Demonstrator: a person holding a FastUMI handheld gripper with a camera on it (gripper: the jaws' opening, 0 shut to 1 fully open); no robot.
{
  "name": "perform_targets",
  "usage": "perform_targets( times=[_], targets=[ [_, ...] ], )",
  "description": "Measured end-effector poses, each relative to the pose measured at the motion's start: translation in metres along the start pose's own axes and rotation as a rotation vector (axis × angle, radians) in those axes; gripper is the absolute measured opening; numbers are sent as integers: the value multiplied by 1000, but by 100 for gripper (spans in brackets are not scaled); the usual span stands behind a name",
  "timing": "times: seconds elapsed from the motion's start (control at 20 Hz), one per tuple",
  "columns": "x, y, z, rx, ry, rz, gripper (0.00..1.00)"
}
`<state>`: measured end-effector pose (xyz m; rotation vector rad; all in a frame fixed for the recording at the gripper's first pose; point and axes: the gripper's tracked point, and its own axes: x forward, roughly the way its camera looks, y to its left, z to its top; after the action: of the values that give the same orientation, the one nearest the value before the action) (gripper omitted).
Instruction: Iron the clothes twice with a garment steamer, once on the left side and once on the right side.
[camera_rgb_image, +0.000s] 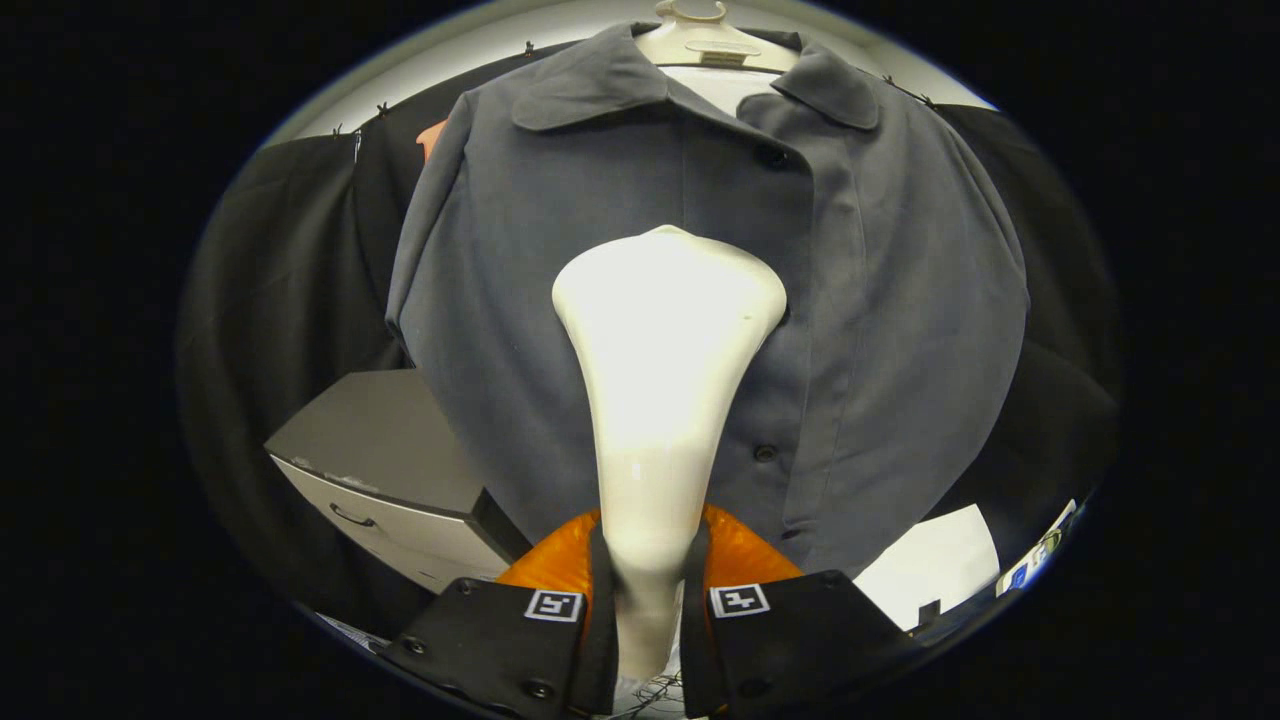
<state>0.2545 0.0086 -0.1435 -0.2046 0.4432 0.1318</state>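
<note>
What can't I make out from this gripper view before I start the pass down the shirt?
- Steamer, clamped in the gripper: its face points away, so contact with the shirt and any steam cannot be told.
- Shirt placket behind the steamer: hidden by its head.
- Shirt hem: covered by the fingers.
- Hanger: the hook is cut off by the view's edge.
- Drawer unit: partly behind the shirt.
</note>
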Motion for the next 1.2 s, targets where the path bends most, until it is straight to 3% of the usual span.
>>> perform_targets(
  times=[0.5, 1.2],
  targets=[
    [16, -22, -58, 25, 98, -22, 33],
    [39, -3, -151, 18, 265, 4, 33]
  ],
)
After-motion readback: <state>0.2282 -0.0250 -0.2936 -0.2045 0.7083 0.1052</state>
